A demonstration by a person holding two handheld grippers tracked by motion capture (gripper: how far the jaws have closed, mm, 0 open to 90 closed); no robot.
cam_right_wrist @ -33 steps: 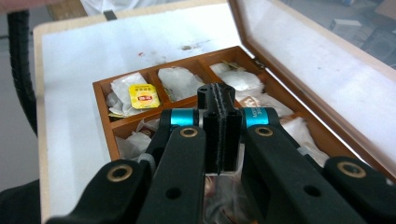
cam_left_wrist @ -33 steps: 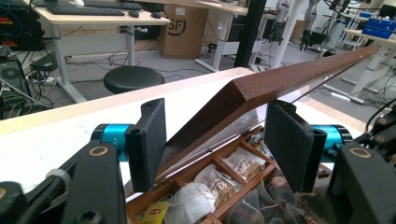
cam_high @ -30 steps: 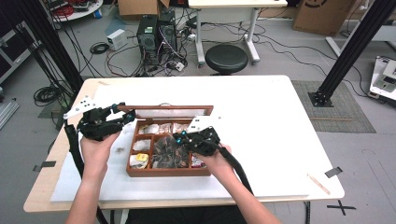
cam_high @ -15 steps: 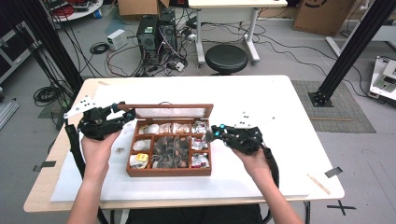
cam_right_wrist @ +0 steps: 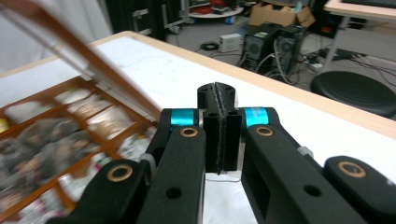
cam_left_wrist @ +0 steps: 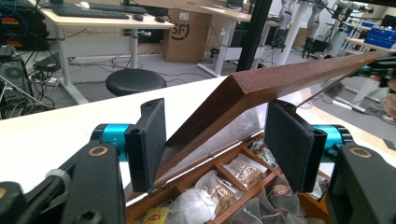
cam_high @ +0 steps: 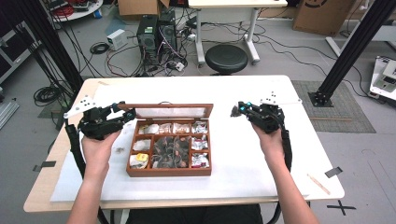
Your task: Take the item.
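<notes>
the wooden box [cam_high: 169,171] is sitting in the middle of the white table [cam_high: 243,172], its compartments filled with tea bags [cam_high: 172,150] and small packets. its glass-paned lid [cam_high: 166,110] is standing raised at the far side of the box, tilted back.

the left gripper [cam_high: 122,115] is being held at the lid's left end, just beside the box's far left corner. in the left gripper view the lid's wooden frame [cam_left_wrist: 285,79] is running slantwise between the two black pads [cam_left_wrist: 148,140], which are standing spread on either side of the corner; there is a gap between each pad and the wood, so the jaws are released and not pressing the frame. below them, wrapped tea bags [cam_left_wrist: 243,170] are lying in the nearest compartments of the box [cam_left_wrist: 187,186].

the right gripper [cam_high: 236,110] is being held above the table to the right of the box, apart from it, pointing left toward the lid's right end. a small dark item [cam_high: 235,111] is showing at its tip in the high view, likely a tea bag, though it is too small to be sure. in the right gripper view the pads [cam_right_wrist: 221,135] are pressed together, clenched on something thin, and a fine string [cam_right_wrist: 219,173] is hanging under them. the box [cam_right_wrist: 56,140] is showing blurred at the left of that view, with the lid's edge [cam_right_wrist: 93,65] above it.
</notes>
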